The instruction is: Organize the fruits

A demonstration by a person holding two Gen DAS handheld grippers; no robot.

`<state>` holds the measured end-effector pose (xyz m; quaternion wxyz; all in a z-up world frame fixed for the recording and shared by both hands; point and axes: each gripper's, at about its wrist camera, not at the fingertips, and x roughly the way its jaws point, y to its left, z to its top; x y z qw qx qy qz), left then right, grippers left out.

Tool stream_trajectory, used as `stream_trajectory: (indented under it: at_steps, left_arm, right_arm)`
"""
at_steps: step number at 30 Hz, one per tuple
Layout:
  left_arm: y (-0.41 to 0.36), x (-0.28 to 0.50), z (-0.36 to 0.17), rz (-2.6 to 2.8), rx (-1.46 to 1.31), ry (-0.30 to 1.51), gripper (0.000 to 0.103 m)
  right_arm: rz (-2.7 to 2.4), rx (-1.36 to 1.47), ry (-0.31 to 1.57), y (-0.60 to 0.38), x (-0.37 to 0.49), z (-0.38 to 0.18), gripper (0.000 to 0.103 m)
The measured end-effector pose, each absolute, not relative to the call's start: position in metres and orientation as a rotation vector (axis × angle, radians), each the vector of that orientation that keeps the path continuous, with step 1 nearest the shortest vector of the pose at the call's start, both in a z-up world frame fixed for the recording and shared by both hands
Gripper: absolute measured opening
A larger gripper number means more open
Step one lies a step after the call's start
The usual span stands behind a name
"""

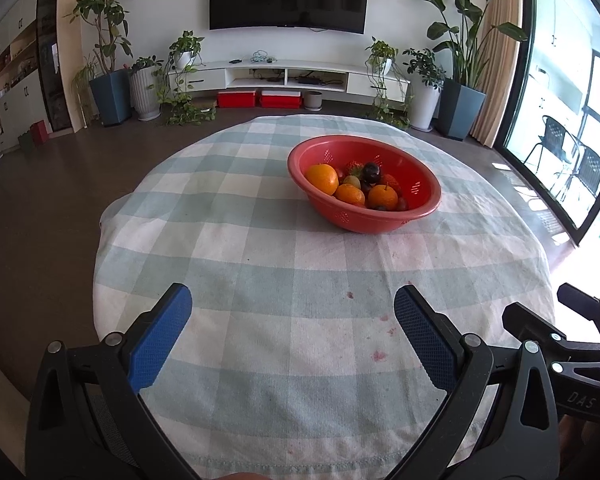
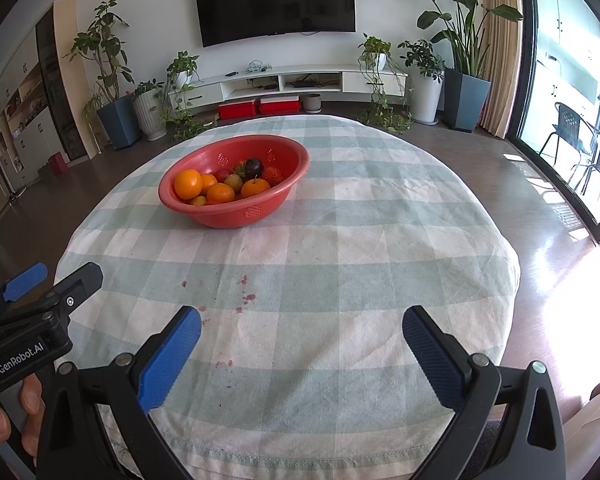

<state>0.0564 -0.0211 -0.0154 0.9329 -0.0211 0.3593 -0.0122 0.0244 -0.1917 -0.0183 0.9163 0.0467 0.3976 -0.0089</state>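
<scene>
On the checked cloth [image 1: 260, 240], red bowl [image 1: 420, 200] of fruit, both tools gaping.

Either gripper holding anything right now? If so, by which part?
Nothing held. Left gripper and right gripper both have fingers spread wide over bare tablecloth; all fruit sits in the red bowl.

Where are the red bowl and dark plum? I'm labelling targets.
red bowl [image 1: 380, 222]: left wrist view, front outer wall.
dark plum [image 2: 254, 167]: right wrist view, top of its skin.
</scene>
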Motion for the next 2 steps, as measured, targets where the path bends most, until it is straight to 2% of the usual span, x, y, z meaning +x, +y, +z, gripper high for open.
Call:
stream_trajectory:
  at_steps: [2]
  left_arm:
    - [-0.0198, 0.0574, -0.0157, -0.015, -0.048, 0.726, 0.103]
  right_arm:
    - [-0.022, 0.099, 0.82, -0.195, 0.0251, -0.0191, 0.103]
